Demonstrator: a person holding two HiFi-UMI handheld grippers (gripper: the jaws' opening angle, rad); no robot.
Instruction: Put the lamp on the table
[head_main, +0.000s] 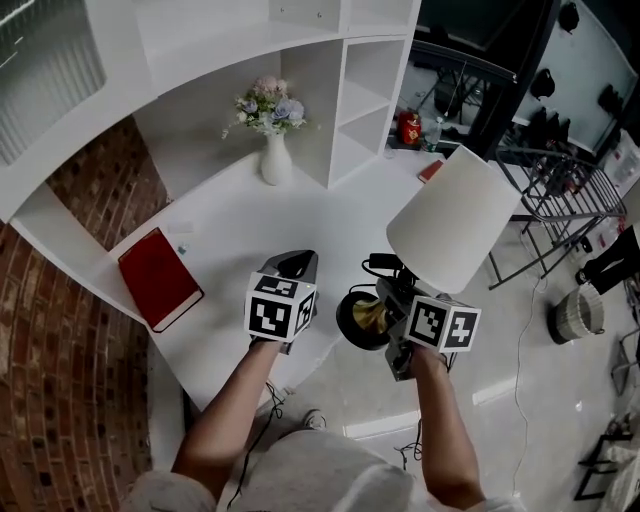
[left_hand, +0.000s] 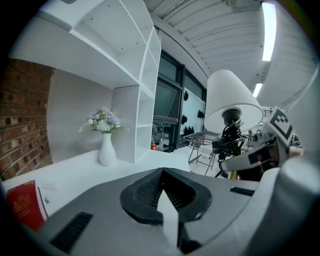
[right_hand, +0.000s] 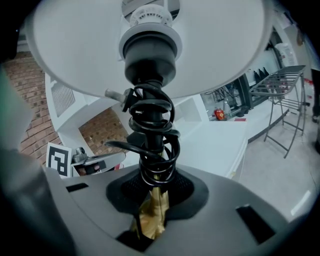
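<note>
A table lamp with a white cone shade, brass stem and round black base (head_main: 452, 218) was held off the white desk (head_main: 250, 230), carried in the air by the right gripper (head_main: 388, 305). In the head view it showed against the pale floor just past the desk's edge, at 3 o'clock from the left gripper (head_main: 297, 262). The lamp lay tilted, with the shade towards 1 o'clock and the base towards 8 o'clock.

In the right gripper view the right gripper's (right_hand: 152, 200) fingers pinched the lamp's (right_hand: 152, 150) brass stem low down. A black cord was coiled round the stem just above the grip. The shade's underside filled the view from 10 to 2 o'clock, and the desk (right_hand: 215, 140) lay beyond it.

In the left gripper view the left gripper's (left_hand: 162, 192) fingers were pressed together with nothing between them. It hung over the desk (left_hand: 75, 170), near its edge. From there the lamp (left_hand: 230, 97) showed at 2 o'clock.

On the desk a flat dark red book (head_main: 160, 277) lay at 9 o'clock from the left gripper, close to a red brick wall (head_main: 60, 350). A slim white vase of pale flowers (head_main: 274, 160) stood upright at 12 o'clock, just beside a white shelf unit (head_main: 360, 90). Both also showed in the left gripper view, the book (left_hand: 22, 205) at 8 o'clock and the vase (left_hand: 106, 150) at 10 o'clock. A red can (head_main: 409, 128) stood well apart at 1 o'clock, at the desk's far end. A grey wire rack (head_main: 560, 190) stood on the floor at 3 o'clock from the lamp's shade.
</note>
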